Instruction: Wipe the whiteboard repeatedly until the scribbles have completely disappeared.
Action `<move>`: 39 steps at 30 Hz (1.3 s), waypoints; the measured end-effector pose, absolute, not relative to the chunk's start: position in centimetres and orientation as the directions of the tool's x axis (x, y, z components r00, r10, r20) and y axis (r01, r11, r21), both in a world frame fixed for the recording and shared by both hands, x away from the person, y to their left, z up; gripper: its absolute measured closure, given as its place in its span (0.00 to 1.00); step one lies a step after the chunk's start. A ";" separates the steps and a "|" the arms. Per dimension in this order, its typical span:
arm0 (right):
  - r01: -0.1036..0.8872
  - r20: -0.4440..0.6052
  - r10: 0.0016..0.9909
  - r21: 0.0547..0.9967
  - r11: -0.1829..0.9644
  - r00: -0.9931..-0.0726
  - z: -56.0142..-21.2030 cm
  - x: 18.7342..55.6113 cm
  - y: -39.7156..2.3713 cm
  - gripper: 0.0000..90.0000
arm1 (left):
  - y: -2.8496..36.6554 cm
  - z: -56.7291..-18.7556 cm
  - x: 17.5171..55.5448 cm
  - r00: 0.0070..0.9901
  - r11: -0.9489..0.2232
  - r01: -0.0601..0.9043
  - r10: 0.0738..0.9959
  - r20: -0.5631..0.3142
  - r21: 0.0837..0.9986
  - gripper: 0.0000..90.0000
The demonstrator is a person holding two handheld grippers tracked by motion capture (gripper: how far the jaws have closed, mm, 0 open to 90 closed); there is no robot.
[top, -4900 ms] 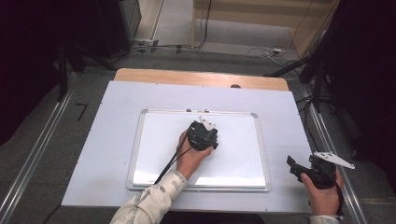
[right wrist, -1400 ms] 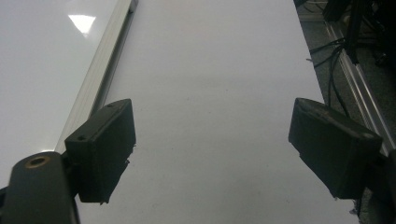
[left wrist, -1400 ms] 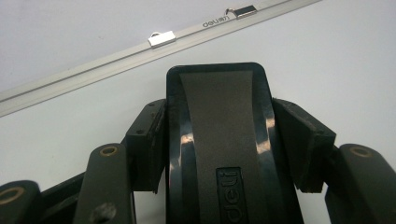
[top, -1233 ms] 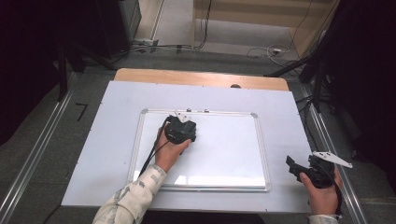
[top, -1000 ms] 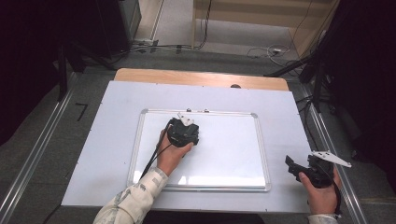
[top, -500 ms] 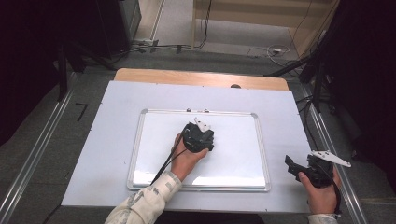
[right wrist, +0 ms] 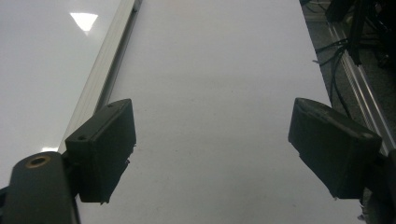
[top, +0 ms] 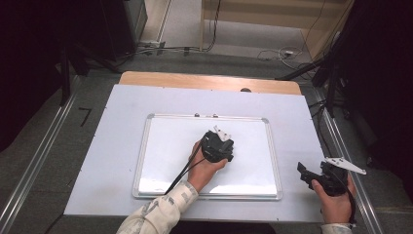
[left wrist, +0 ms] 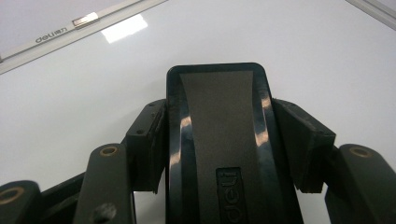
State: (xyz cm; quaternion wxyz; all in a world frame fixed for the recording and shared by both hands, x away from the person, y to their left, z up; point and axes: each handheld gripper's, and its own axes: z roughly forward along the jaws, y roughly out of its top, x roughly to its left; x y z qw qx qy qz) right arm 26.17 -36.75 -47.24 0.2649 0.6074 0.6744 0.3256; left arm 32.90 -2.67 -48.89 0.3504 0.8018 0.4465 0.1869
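**mo_r:** High view first: we've got the left tool (top: 217, 146) sitting over the middle of the whiteboard (top: 160, 146), slightly right of center, with the hand behind it and the sleeve coming in from the bottom edge. Its cable runs back along the forearm. The board lies flat on the white counter (top: 112, 126).

**pix:** Yep, and the left gripper view settles what's in it. We see a black eraser (left wrist: 219, 144) clamped between the two jaws, one pad pressing on each long side. It has a grey face with a glossy black rim and "deli" stamped low on it. The eraser points out over the board's white surface; we can't tell from this angle whether it's actually touching the board.

**mo_r:** Same logo on the board's frame (left wrist: 70, 28) up in the corner of that view, plus a bright light reflection beside it.

**pix:** Right tool (top: 304, 174) is well apart from all that, out past the board's right edge near the front corner of the counter. In the right gripper view we see its jaws spread wide with nothing between them, bare counter underneath, the board's frame off to the left.
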 end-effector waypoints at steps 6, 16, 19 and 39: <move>0.648 0.041 0.992 0.760 0.049 -0.122 -47.3 26.2 -36.8 0.15 | -2.2 -48.3 32.7 0.532 -0.357 0.590 0.846 -0.017 0.725 0.45; 0.649 0.039 0.992 0.759 0.048 -0.119 -47.2 26.1 -36.8 0.15 | -0.6 -46.3 31.9 0.516 -0.331 0.569 0.856 -0.014 0.753 0.44; 0.647 0.039 0.992 0.761 0.047 -0.118 -47.2 26.1 -36.8 0.15 | 0.0 -46.2 31.6 0.515 -0.325 0.565 0.857 -0.017 0.759 0.44; 0.652 0.036 0.992 0.756 0.051 -0.120 -47.3 26.1 -36.7 0.15 | 4.8 -46.0 30.9 0.456 -0.268 0.579 0.889 -0.034 0.770 0.44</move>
